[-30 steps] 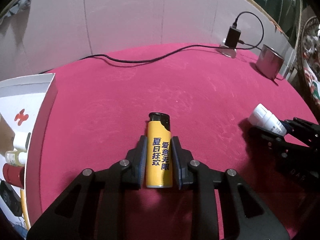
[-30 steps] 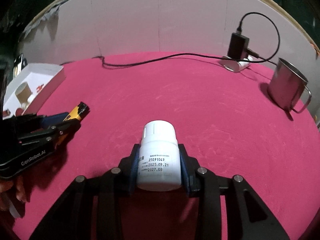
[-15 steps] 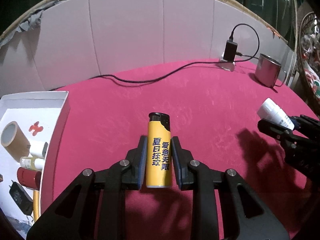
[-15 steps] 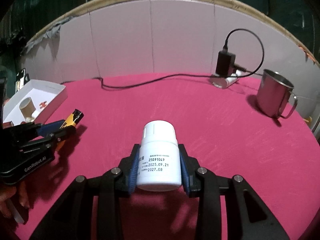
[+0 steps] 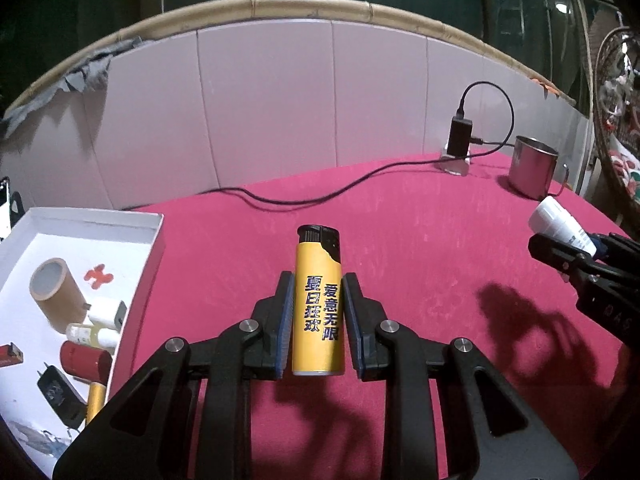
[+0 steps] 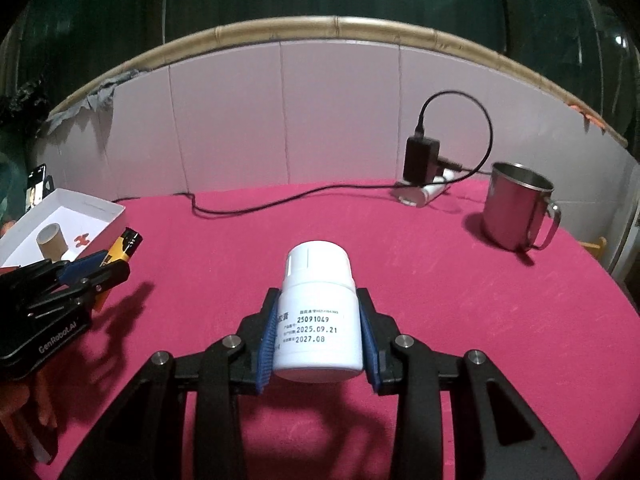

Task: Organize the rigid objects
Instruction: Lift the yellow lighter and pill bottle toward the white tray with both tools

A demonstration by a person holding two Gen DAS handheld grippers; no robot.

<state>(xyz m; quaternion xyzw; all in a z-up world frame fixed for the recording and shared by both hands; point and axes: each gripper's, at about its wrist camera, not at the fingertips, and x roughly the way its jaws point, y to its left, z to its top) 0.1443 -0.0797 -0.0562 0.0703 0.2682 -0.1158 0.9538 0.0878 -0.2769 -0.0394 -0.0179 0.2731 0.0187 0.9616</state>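
Both hands are loaded! The left gripper (image 5: 317,316) pinches a yellow plastic lighter (image 5: 318,304) above the red table (image 5: 420,248); the right gripper (image 6: 319,334) clamps a white plastic pill bottle (image 6: 319,312), both probably bound for the white cardboard box (image 5: 156,240) at left.

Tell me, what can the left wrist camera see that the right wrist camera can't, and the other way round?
Only the left view shows the red can, small bottles and black plug inside the white box. Only the right view shows the date print on the white bottle and the orange fingers under the left gripper. Both show the yellow lighter, steel mug, charger cable and cardboard roll.
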